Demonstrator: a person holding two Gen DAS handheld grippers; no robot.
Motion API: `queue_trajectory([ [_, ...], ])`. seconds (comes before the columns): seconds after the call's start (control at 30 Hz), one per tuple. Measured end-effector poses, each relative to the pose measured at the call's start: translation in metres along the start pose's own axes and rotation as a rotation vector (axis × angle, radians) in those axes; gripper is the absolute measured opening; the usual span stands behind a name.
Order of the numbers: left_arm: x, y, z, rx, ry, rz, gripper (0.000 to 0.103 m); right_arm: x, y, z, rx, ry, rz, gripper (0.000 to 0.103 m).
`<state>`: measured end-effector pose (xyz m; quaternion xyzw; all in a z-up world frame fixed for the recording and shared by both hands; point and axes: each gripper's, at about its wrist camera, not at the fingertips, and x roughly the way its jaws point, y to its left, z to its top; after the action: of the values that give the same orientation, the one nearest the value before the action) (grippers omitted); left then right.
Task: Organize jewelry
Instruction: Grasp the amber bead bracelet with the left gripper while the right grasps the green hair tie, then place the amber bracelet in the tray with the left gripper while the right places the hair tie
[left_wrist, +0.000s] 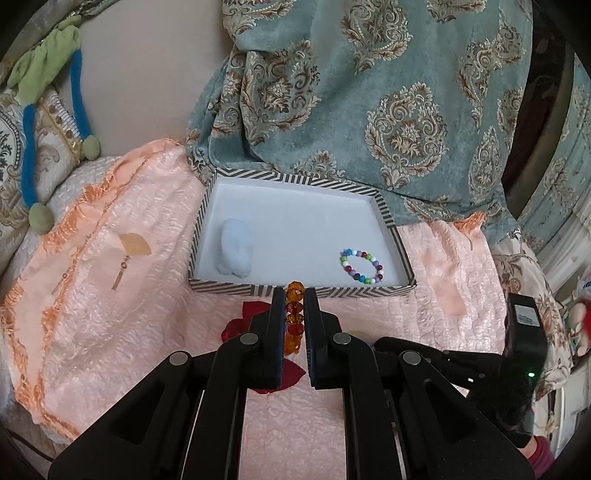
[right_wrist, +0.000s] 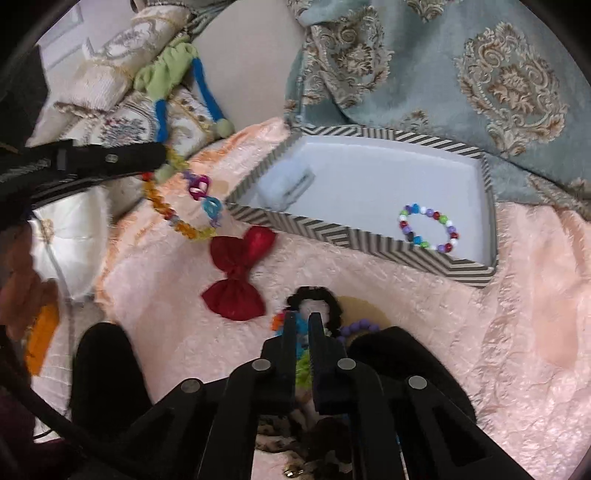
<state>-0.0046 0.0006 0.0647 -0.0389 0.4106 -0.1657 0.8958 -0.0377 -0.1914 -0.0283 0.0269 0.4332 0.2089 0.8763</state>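
Note:
My left gripper (left_wrist: 294, 295) is shut on an amber and red bead bracelet (left_wrist: 294, 314), held just in front of the striped tray (left_wrist: 295, 290). The same bracelet hangs from the left gripper in the right wrist view (right_wrist: 173, 218). The tray (right_wrist: 354, 240) holds a multicoloured bead bracelet (left_wrist: 361, 266) (right_wrist: 428, 227) and a pale blue fluffy piece (left_wrist: 235, 246). My right gripper (right_wrist: 301, 317) is shut over a pile of small colourful jewelry (right_wrist: 299, 332) beside a black hair tie (right_wrist: 328, 302); what it grips is not clear.
A red bow (right_wrist: 238, 275) lies on the peach blanket (right_wrist: 480, 332) left of my right gripper. Pink and blue plastic links (right_wrist: 207, 197) lie by the tray's left corner. A teal patterned cloth (left_wrist: 369, 92) rises behind the tray. A green and blue plush toy (left_wrist: 48, 110) lies at far left.

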Motion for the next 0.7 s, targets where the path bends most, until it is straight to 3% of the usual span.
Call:
queue_trajectory([
  [0.03,-0.001,0.000,-0.002,0.003,-0.003,0.005,0.008,0.005,-0.001,-0.001,0.010,0.011,-0.011,0.009],
  [0.13,-0.002,0.002,-0.004,0.008,-0.003,0.010,0.008,0.023,-0.007,-0.006,0.055,0.082,-0.006,0.035],
  [0.27,-0.001,0.009,-0.005,-0.005,0.004,0.020,0.008,0.042,-0.002,-0.013,0.040,0.135,-0.023,0.034],
  [0.3,-0.001,0.011,-0.006,-0.012,0.006,0.021,0.008,0.045,-0.003,-0.015,0.050,0.138,-0.023,0.030],
  [0.33,-0.001,0.012,-0.006,-0.016,0.007,0.021,0.008,0.046,-0.004,-0.015,0.055,0.133,-0.018,0.014],
  [0.37,-0.001,0.013,-0.007,-0.017,0.007,0.022,0.008,0.044,-0.004,-0.015,0.060,0.119,-0.009,0.011],
  [0.7,-0.004,0.015,-0.002,-0.020,-0.001,0.029,0.008,-0.029,0.001,0.008,0.062,-0.063,0.064,0.011],
])
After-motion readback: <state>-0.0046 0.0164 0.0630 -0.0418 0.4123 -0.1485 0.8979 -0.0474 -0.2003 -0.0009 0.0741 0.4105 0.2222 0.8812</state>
